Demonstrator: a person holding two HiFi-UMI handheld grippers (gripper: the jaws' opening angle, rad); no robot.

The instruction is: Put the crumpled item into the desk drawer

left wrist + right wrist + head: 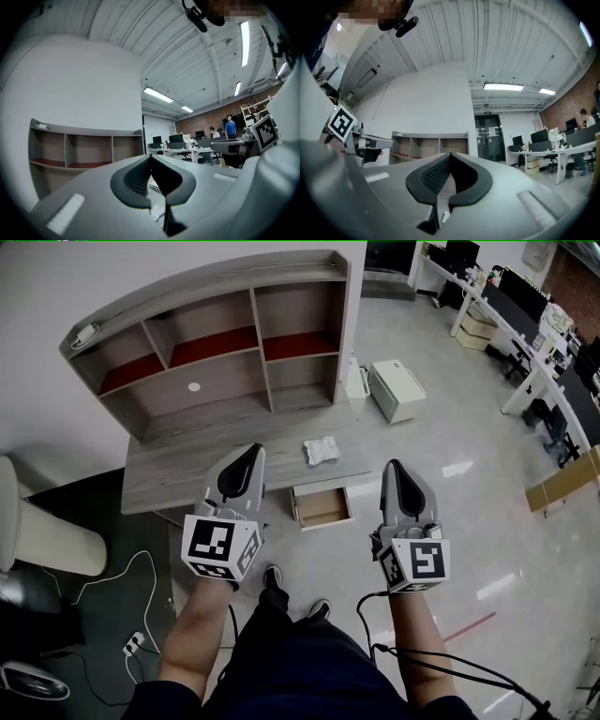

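Observation:
A white crumpled item [322, 449] lies on the right end of the grey desk [178, 471]. Just below it, a wooden drawer [322, 505] stands pulled out, and it looks empty inside. My left gripper [253, 454] hangs shut and empty above the desk's front edge, left of the crumpled item. My right gripper [393, 468] is also shut and empty, held over the floor to the right of the drawer. In the left gripper view the jaws [151, 159] meet at the tip, and a bit of the crumpled item [156, 212] shows under them. The right gripper [450, 156] has its jaws together.
A grey hutch [220, 338] with open shelves stands on the back of the desk. A white box [397, 389] sits on the floor behind. Cables and a power strip [134, 643] lie on the dark floor at left. Office desks [520, 324] fill the far right.

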